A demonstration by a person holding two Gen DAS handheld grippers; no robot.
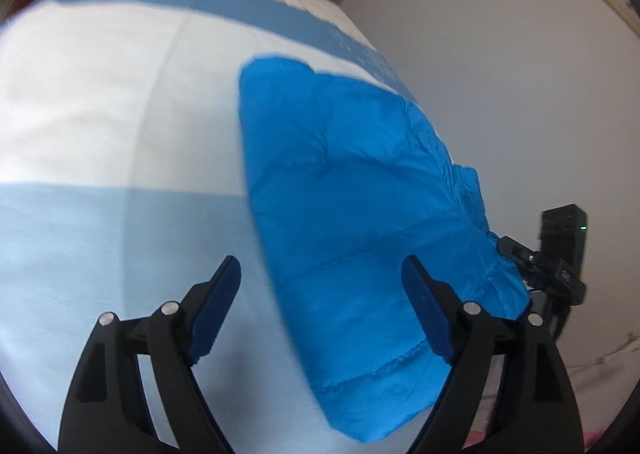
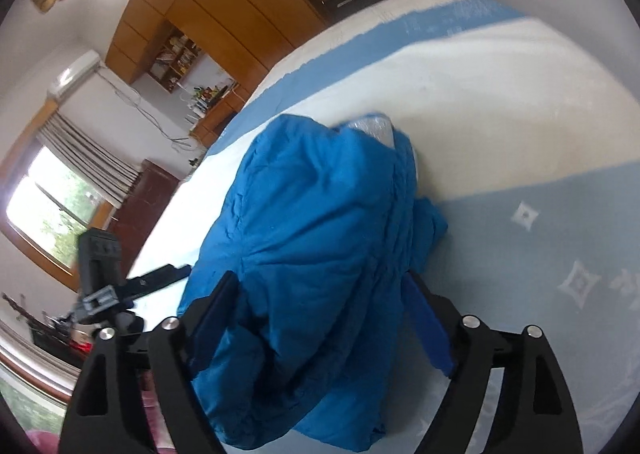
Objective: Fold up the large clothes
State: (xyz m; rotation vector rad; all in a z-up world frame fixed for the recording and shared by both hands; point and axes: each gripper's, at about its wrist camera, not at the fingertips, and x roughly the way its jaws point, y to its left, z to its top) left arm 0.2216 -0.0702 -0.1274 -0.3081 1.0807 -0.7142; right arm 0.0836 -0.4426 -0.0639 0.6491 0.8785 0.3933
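A bright blue quilted jacket [image 1: 352, 206] lies folded on a bed covered with a white and light-blue striped sheet [image 1: 100, 102]. My left gripper [image 1: 320, 286] is open, with the jacket's near edge between and under its fingers, gripping nothing. In the right wrist view the jacket [image 2: 312, 238] is bunched up and fills the gap of my right gripper [image 2: 320, 302], whose fingers stand wide apart on either side of the fabric. A silvery lining [image 2: 372, 128] shows at the jacket's far end. The right gripper also shows in the left wrist view [image 1: 556, 254].
A white wall [image 1: 500, 74] runs along the bed's right side. Wooden cabinets and shelves [image 2: 224, 6] stand beyond the bed's far end. A window with curtains [image 2: 52, 206] and a dark wooden dresser [image 2: 144, 198] are at the left of the room.
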